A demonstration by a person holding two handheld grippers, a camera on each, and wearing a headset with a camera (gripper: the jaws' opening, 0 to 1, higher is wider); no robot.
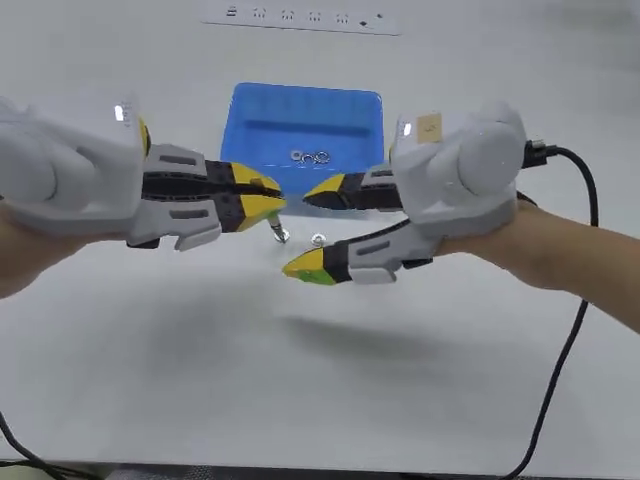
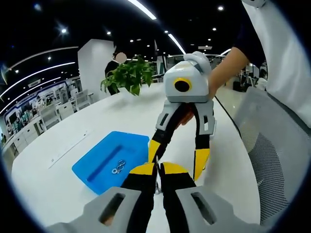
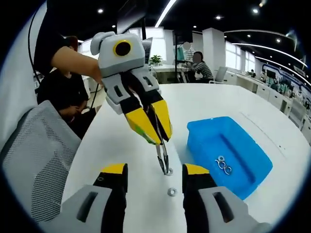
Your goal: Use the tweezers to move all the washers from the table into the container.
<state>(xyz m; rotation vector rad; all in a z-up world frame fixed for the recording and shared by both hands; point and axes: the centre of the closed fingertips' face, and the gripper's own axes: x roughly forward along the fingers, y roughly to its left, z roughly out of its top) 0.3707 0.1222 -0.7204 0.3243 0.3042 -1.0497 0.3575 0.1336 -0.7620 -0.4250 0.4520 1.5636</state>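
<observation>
– Right gripper view first: how are the tweezers lying?

– I see the slim silver metal tweezers (image 3: 162, 154) clamped in the closed jaws of the left gripper (image 3: 158, 138). Their long axis runs from those yellow jaw tips down to the white table (image 3: 121, 145), nearly upright and tilted a little. The point faces down, right at a small steel ring washer (image 3: 168, 171). I cannot tell whether the tips pinch it.

– What lies around them?

– A second loose washer (image 3: 171, 191) lies on the table just beside the first, on the side of my right gripper (image 3: 154, 170). That gripper's jaws stand wide apart and hold nothing, one on either side of the tweezers' point. The shallow blue plastic container (image 3: 243, 145) sits near, off to one side, with a cluster of washers (image 3: 223, 165) on its floor.

– Anything in the way?

– In the head view the two grippers face each other, nose to nose, in front of the container. The right one's upper jaw crosses the container's near edge. A white power strip (image 1: 300, 17) lies beyond the container, well apart.
</observation>
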